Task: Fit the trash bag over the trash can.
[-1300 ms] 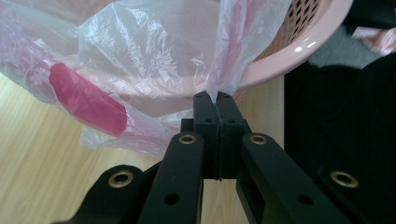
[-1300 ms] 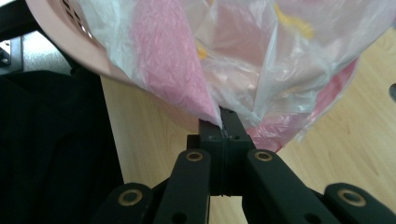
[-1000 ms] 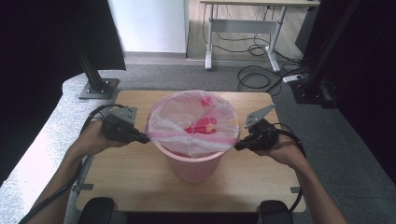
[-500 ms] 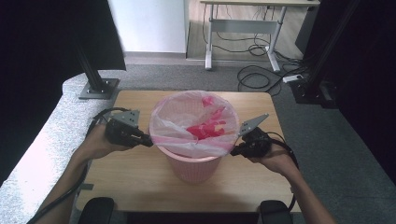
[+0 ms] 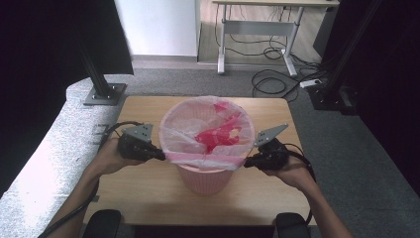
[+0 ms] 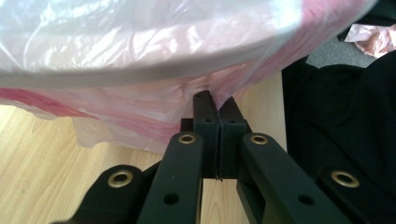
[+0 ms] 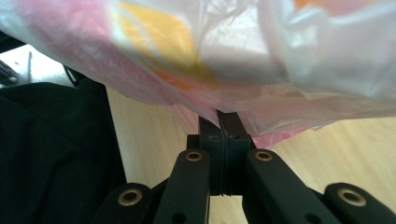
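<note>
A pink bin stands in the middle of the wooden table, lined with a thin translucent pink bag. Something crumpled and red lies inside. At the bin's left side my left gripper is shut on the bag's edge just under the rim. On the opposite side my right gripper is shut on the bag's edge too. In the left gripper view the jaws meet on a fold of the bag. The right gripper view shows the same for its jaws and the bag.
A black stand base sits beyond the table's far left corner and another at the far right. A desk frame and cables lie on the floor behind. Two dark pads are at the near edge.
Both grippers have come down and a little inward along the bin's sides, drawing the bag's edge lower over the rim. Both stay shut on the bag.
</note>
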`<state>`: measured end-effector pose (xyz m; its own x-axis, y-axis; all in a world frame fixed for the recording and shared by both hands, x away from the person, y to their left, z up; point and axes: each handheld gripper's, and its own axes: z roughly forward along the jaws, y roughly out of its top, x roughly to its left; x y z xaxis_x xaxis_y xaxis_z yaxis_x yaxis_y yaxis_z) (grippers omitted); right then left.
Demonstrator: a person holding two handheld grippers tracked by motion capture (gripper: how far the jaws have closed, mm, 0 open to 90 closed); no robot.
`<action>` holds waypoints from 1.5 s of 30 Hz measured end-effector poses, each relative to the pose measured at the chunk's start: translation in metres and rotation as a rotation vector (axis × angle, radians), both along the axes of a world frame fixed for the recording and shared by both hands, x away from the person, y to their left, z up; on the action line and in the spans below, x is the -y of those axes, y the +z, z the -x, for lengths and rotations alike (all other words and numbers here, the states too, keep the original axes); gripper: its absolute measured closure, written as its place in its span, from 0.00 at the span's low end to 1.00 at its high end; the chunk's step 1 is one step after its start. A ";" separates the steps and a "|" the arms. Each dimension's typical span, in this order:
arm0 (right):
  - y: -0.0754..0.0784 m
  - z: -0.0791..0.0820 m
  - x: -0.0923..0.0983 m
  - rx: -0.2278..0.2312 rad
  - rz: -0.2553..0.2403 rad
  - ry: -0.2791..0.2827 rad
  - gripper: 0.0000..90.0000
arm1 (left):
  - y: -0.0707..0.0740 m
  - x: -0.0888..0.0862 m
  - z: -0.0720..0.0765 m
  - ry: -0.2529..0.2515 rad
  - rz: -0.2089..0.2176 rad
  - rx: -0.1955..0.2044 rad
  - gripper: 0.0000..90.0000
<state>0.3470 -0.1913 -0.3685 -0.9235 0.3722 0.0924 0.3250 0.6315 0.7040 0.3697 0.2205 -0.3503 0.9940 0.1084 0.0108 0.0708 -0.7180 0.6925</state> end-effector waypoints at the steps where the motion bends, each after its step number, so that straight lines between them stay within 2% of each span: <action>1: -0.002 0.000 0.000 -0.008 -0.014 -0.001 0.99 | -0.001 0.001 0.001 0.004 0.002 0.004 0.99; 3: -0.002 0.001 0.000 0.001 -0.012 -0.002 0.99 | -0.004 0.001 0.001 0.004 0.011 0.002 1.00; 5: -0.001 0.003 -0.001 0.002 -0.010 -0.005 0.99 | -0.007 0.003 0.002 0.017 -0.004 0.011 1.00; 8: 0.003 0.008 -0.005 0.010 -0.016 0.024 0.99 | -0.013 0.002 0.000 0.018 0.003 -0.003 1.00; 10: 0.002 0.010 -0.004 0.021 -0.009 0.015 0.99 | -0.012 0.003 0.000 0.021 0.000 -0.001 1.00; 11: 0.001 0.010 -0.003 0.013 -0.022 0.007 0.99 | -0.010 0.004 0.001 0.015 -0.007 0.004 1.00; 12: -0.001 0.009 -0.002 0.011 -0.018 0.001 0.99 | -0.007 0.004 0.002 -0.001 0.007 -0.006 0.99; 14: -0.008 0.008 -0.004 0.027 0.051 -0.019 0.99 | -0.002 0.006 0.004 -0.017 0.021 -0.004 0.98; 16: -0.016 0.006 -0.005 0.011 0.027 -0.016 0.99 | -0.002 0.008 0.007 -0.010 0.003 0.020 0.98; 18: -0.015 0.007 -0.005 0.020 0.026 -0.020 0.99 | -0.006 0.006 0.007 -0.004 0.014 0.013 1.00; 19: -0.014 0.008 -0.005 0.024 0.028 -0.020 0.99 | -0.009 0.006 0.007 0.007 -0.006 0.019 1.00; 21: -0.009 0.010 -0.006 0.028 -0.004 -0.006 0.96 | -0.019 0.010 0.006 0.024 -0.052 0.022 1.00; 22: -0.007 0.012 -0.005 0.027 -0.024 -0.004 0.96 | -0.024 0.011 0.004 0.023 -0.049 0.009 1.00; 23: -0.006 0.013 -0.005 0.029 -0.024 -0.003 0.96 | -0.026 0.011 0.003 0.021 -0.029 -0.001 1.00; 24: -0.006 0.013 -0.005 0.035 -0.011 -0.011 0.96 | -0.026 0.011 0.002 0.021 -0.024 -0.007 1.00; 26: -0.009 0.012 -0.003 0.022 -0.025 -0.020 0.98 | -0.023 0.011 0.002 0.010 -0.002 -0.016 0.99; 27: -0.011 0.012 -0.003 0.029 0.002 -0.031 0.99 | -0.021 0.010 0.002 -0.003 0.026 -0.035 0.97; 29: -0.020 0.009 -0.002 0.035 0.055 -0.059 0.99 | -0.020 0.009 0.005 0.003 0.039 -0.026 0.96; 30: -0.024 0.006 -0.001 0.026 0.053 -0.065 0.99 | -0.021 0.009 0.005 0.018 0.024 -0.017 0.96; 31: -0.027 0.004 0.000 0.026 0.067 -0.080 0.99 | -0.025 0.010 0.004 0.051 -0.030 -0.003 0.99; 32: -0.031 0.002 0.001 0.038 0.122 -0.115 0.99 | -0.032 0.011 0.001 0.075 -0.079 0.002 0.99; 33: -0.035 0.000 0.003 0.033 0.125 -0.130 0.99 | -0.039 0.010 -0.002 0.088 -0.083 -0.012 0.99; 35: -0.039 -0.004 0.010 -0.004 0.047 -0.132 0.99 | -0.047 0.006 -0.005 0.096 -0.029 -0.031 0.99; 37: -0.042 -0.006 0.015 -0.002 0.035 -0.147 0.99 | -0.049 0.005 -0.008 0.110 0.002 -0.031 0.98; 42: -0.049 -0.019 0.010 0.009 0.012 -0.191 0.99 | -0.054 0.010 -0.022 0.179 0.022 -0.016 0.98; 45: -0.052 -0.030 0.008 0.014 -0.027 -0.219 0.97 | -0.059 0.007 -0.032 0.231 0.074 -0.035 0.94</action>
<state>0.3772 -0.1995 -0.4206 -0.8221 0.5617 0.0931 0.4427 0.5279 0.7248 0.4017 0.2138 -0.4088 0.9425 0.3317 -0.0401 0.2522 -0.6273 0.7368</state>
